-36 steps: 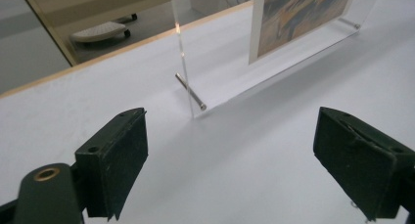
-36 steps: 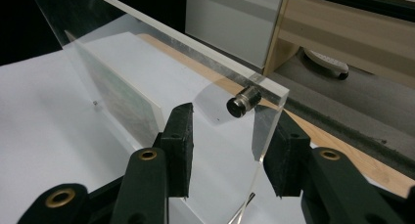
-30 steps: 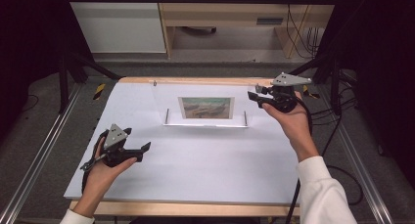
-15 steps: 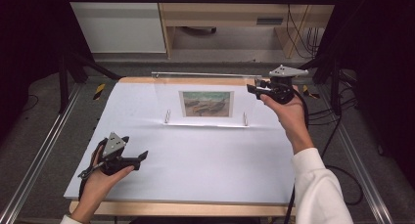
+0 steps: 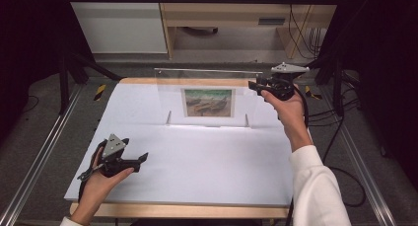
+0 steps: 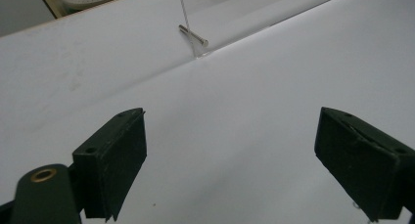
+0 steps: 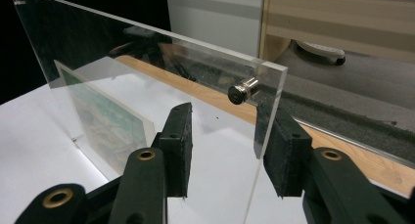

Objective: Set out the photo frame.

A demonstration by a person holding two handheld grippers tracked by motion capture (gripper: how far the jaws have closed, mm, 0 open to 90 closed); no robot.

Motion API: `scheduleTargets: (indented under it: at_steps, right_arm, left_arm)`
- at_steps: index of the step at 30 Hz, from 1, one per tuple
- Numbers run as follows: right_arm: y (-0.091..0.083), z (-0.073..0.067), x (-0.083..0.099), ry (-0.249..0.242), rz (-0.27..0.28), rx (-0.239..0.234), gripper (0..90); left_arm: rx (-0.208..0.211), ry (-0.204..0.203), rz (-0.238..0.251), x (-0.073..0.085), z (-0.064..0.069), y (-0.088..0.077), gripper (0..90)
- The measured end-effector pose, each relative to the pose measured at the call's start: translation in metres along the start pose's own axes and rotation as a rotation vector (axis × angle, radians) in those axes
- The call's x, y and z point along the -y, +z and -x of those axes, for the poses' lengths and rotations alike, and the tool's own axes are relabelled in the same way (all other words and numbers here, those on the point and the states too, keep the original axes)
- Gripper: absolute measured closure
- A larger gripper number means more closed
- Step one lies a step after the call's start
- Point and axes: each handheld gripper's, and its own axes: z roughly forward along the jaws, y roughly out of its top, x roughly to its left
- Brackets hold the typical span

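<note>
Acrylic frame tipped up to standing

The clear acrylic frame (image 5: 207,95) has risen from a low lean to upright on the counter (image 5: 197,162), lifted at its corner by the right gripper (image 5: 256,85), while the left gripper (image 5: 140,159) drew back.

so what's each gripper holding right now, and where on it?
Right gripper straddles the clear acrylic picture frame at its upper right edge, below the metal standoff; contact unclear. Left gripper open, empty.

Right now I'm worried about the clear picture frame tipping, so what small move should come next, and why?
Probably bring the left hand-held gripper to the frame's free side: it sits open, away from it, while only the right hand-held gripper straddles one edge.
</note>
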Motion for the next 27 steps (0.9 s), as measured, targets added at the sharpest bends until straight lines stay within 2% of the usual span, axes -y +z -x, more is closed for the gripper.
scheduleTargets:
  at_steps: [6,15,18,19,20,21,22,24,27]
  right_arm:
    - [0.004,0.002,-0.001,0.032,0.0,0.004,57.3]
    - [0.003,0.0,0.0,0.037,0.009,0.01,56.4]
    - [0.002,-0.002,0.001,0.029,0.0,0.023,42.1]
    - [0.002,-0.002,0.001,0.029,0.0,0.023,42.1]
    - [0.001,-0.004,0.001,0.023,-0.005,0.026,33.5]
    - [0.001,-0.004,0.001,0.023,-0.005,0.026,33.5]
    - [0.0,-0.006,0.002,0.007,-0.021,0.044,26.4]
    - [-0.003,-0.01,0.003,-0.01,-0.048,0.064,22.0]
    - [-0.006,-0.013,0.005,-0.025,-0.056,0.077,18.5]
  left_arm:
    - [-0.003,-0.004,-0.001,0.001,0.0,0.0,11.7]
    - [-0.008,-0.002,-0.009,0.004,-0.003,-0.003,11.7]
    - [-0.011,-0.009,-0.005,0.005,-0.004,-0.004,11.7]
    - [-0.013,-0.012,-0.004,0.005,-0.004,-0.004,11.7]
    - [-0.015,-0.014,-0.005,0.006,-0.004,-0.004,11.7]
    - [-0.015,-0.014,-0.005,0.006,-0.004,-0.004,11.8]
    - [-0.016,-0.015,-0.005,0.006,-0.004,-0.004,11.7]
    - [-0.013,-0.014,-0.007,0.007,-0.004,-0.004,11.8]
    - [-0.016,-0.009,-0.009,0.007,-0.002,-0.003,11.7]
